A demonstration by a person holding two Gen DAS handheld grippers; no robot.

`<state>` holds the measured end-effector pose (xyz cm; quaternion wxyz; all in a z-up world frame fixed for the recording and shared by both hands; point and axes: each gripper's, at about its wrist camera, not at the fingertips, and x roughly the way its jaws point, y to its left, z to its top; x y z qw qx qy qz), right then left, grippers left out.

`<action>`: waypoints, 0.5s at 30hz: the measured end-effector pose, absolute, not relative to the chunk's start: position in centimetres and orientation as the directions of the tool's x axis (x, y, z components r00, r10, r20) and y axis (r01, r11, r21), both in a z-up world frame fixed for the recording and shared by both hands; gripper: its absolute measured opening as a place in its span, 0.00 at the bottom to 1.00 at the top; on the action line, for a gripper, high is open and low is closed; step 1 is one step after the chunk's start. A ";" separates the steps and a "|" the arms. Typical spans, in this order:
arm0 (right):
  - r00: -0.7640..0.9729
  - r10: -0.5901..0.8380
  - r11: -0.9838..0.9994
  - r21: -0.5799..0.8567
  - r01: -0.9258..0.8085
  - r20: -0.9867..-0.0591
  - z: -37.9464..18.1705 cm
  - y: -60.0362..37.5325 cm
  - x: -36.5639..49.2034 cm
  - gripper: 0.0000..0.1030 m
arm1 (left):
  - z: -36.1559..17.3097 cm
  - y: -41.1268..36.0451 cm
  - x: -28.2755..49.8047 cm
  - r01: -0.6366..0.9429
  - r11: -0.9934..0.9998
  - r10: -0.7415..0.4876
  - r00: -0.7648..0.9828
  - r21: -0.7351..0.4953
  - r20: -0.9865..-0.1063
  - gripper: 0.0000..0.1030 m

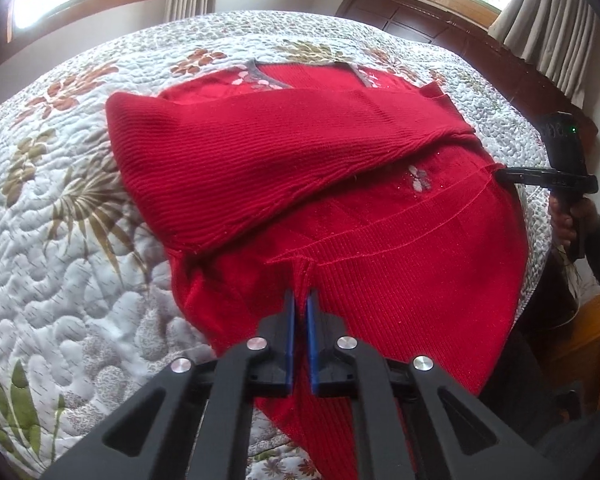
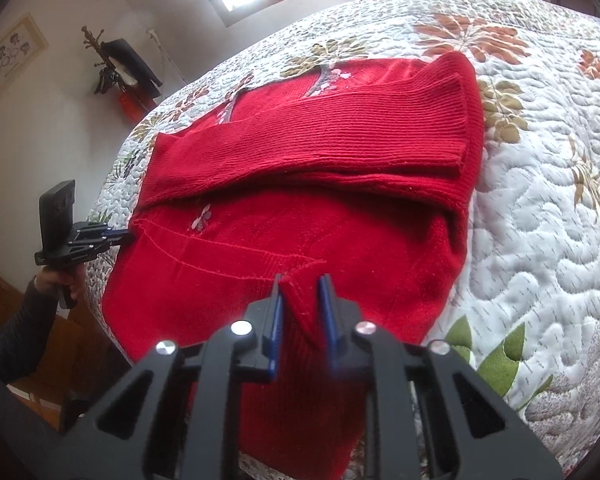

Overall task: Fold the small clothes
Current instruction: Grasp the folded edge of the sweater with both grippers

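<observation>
Garment: a red ribbed knit sweater (image 1: 340, 208) with grey trim at the neckline and small pale flower patches is lying on the bed, both long sleeves (image 2: 320, 140) folded across the chest, one over the other.

Hem: the near hem of the sweater is being lifted off the bed, forming a raised fold line across the lower body.

Left gripper: the black two-finger gripper with blue pads (image 1: 301, 300) is pinching a bunched ridge of the hem, its jaws drawn nearly together on the red knit. In the right wrist view it (image 2: 120, 236) is showing at the left edge of the sweater, touching the fabric there.

Right gripper: the matching black gripper with blue pads (image 2: 302, 284) is clamping a thicker fold of the hem, its jaws standing a little apart with red knit filling the gap. In the left wrist view its tip (image 1: 504, 174) is meeting the sweater's right edge.

Hand: a person's hand (image 1: 564, 220) in a dark sleeve is gripping the right gripper's handle beside the bed.

Bed cover: a white quilted bedspread with orange, olive and green leaf prints (image 1: 68, 208) is lying under the sweater.

Surroundings: beige curtains (image 1: 548, 28) are hanging at wood-framed windows on the far side; a dark wooden headboard (image 1: 412, 16) is standing behind the bed.
</observation>
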<state>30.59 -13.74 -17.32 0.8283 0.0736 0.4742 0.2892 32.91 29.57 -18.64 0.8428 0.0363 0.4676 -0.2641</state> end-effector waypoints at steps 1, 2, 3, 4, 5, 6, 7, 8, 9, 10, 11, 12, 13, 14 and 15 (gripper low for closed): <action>0.383 0.546 0.823 0.393 -0.409 -0.745 -17.4 -13.7 30.6 0.14 | -18.6 29.5 32.9 0.481 0.858 -0.409 0.425 -0.182 -0.807 0.05; 0.380 0.547 0.823 0.395 -0.408 -0.746 -17.5 -13.7 30.7 0.14 | -18.7 29.5 32.9 0.483 0.857 -0.409 0.425 -0.180 -0.807 0.05; 0.372 0.550 0.821 0.402 -0.406 -0.748 -17.7 -13.7 30.8 0.18 | -18.7 29.5 33.0 0.484 0.856 -0.409 0.424 -0.180 -0.808 0.05; 0.369 0.549 0.821 0.403 -0.403 -0.750 -17.8 -13.6 31.0 0.18 | -18.8 29.5 33.1 0.482 0.856 -0.411 0.421 -0.184 -0.808 0.05; 0.368 0.547 0.823 0.402 -0.402 -0.752 -17.9 -13.6 31.1 0.18 | -18.9 29.6 33.1 0.481 0.856 -0.414 0.418 -0.189 -0.809 0.05; 0.367 0.547 0.823 0.403 -0.400 -0.752 -18.0 -13.5 31.1 0.18 | -19.0 29.6 33.2 0.480 0.856 -0.416 0.418 -0.193 -0.808 0.05; 0.369 0.546 0.824 0.403 -0.398 -0.752 -18.0 -13.5 31.2 0.16 | -19.1 29.6 33.2 0.479 0.856 -0.417 0.417 -0.195 -0.807 0.05; 0.371 0.540 0.828 0.398 -0.396 -0.755 -18.0 -13.5 31.2 0.13 | -19.2 29.6 33.2 0.478 0.856 -0.418 0.417 -0.196 -0.807 0.05; 0.375 0.538 0.831 0.398 -0.388 -0.755 -18.0 -13.6 31.2 0.05 | -19.2 29.6 33.3 0.478 0.855 -0.421 0.415 -0.200 -0.807 0.04; 0.378 0.540 0.831 0.406 -0.381 -0.751 -17.9 -13.8 31.2 0.04 | -19.1 29.6 33.2 0.477 0.855 -0.423 0.417 -0.202 -0.805 0.04; 0.384 0.544 0.830 0.410 -0.378 -0.746 -17.7 -13.9 31.1 0.04 | -18.9 29.6 33.0 0.478 0.855 -0.424 0.419 -0.202 -0.803 0.04; 0.388 0.545 0.830 0.410 -0.379 -0.744 -17.5 -14.0 31.0 0.04 | -18.6 29.6 32.8 0.480 0.855 -0.426 0.428 -0.199 -0.797 0.03; 0.396 0.544 0.830 0.406 -0.382 -0.740 -17.2 -14.0 30.7 0.03 | -18.2 29.7 32.6 0.479 0.855 -0.430 0.440 -0.200 -0.788 0.03; 0.403 0.544 0.831 0.403 -0.384 -0.737 -16.9 -14.0 30.5 0.03 | -17.9 29.9 32.4 0.476 0.856 -0.434 0.450 -0.202 -0.781 0.03; 0.414 0.545 0.830 0.400 -0.389 -0.729 -16.2 -14.0 30.1 0.03 | -17.6 30.0 32.2 0.471 0.858 -0.435 0.453 -0.205 -0.778 0.03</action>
